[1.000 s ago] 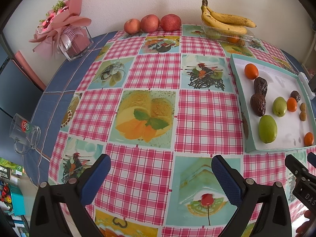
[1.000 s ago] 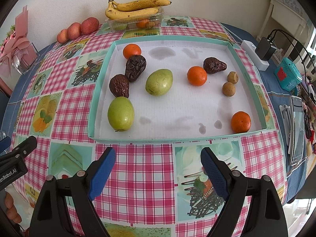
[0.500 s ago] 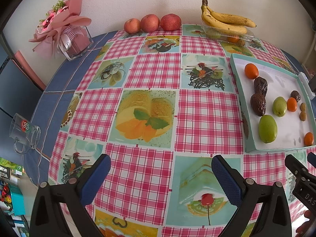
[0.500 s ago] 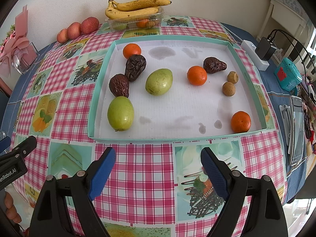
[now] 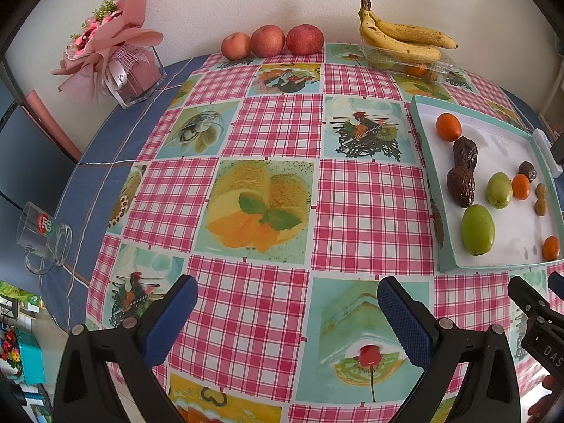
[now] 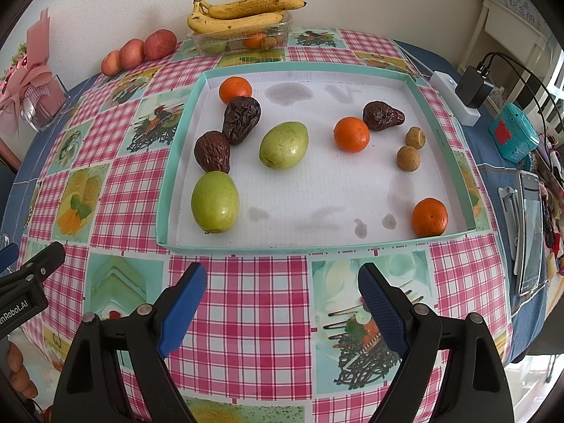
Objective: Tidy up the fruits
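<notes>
A teal-rimmed white tray (image 6: 169,183) (image 5: 424,148) holds scattered fruit: two green fruits (image 6: 215,201) (image 6: 283,145), three oranges (image 6: 235,90) (image 6: 351,134) (image 6: 429,217), three wrinkled dark fruits (image 6: 241,120) (image 6: 212,151) (image 6: 382,115) and two small brown ones (image 6: 408,158). My right gripper (image 6: 282,278) hovers open above the cloth just in front of the tray, nothing between its blue pads. To the tray's left, my left gripper (image 5: 287,292) is open over the checked tablecloth, also empty.
Bananas (image 6: 243,14) lie on a clear box of fruit (image 6: 243,40) at the back wall. Three red apples (image 5: 269,40) sit beside it. A pink bouquet in a glass vase (image 5: 116,56) and a glass mug (image 5: 42,236) stand left. A charger (image 6: 474,86), teal device (image 6: 513,135) and phone (image 6: 528,232) lie right.
</notes>
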`<state>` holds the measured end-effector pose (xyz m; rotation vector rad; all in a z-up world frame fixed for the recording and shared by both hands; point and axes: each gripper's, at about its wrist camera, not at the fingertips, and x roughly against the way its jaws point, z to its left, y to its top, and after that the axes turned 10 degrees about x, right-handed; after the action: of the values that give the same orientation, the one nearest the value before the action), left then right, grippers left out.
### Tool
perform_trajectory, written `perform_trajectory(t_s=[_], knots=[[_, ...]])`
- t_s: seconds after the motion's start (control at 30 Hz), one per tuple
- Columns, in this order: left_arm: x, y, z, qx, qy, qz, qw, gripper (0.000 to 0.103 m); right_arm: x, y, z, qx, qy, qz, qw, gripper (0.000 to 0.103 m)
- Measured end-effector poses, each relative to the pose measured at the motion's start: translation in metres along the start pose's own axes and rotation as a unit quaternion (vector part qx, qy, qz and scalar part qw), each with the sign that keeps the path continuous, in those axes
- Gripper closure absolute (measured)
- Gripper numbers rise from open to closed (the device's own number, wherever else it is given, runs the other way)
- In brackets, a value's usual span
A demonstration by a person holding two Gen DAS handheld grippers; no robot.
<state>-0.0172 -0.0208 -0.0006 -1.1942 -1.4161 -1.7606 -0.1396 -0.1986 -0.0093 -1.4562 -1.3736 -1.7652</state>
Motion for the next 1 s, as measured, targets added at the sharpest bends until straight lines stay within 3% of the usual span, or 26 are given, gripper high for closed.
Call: perform_trajectory(t_s=[1.0], knots=[[-0.0015, -0.0004, 0.0011, -0.001, 0.000, 0.006, 1.0000, 0.000, -0.0007, -0.0002, -0.0009, 0.003, -0.002, 0.003, 1.000, 0.015]])
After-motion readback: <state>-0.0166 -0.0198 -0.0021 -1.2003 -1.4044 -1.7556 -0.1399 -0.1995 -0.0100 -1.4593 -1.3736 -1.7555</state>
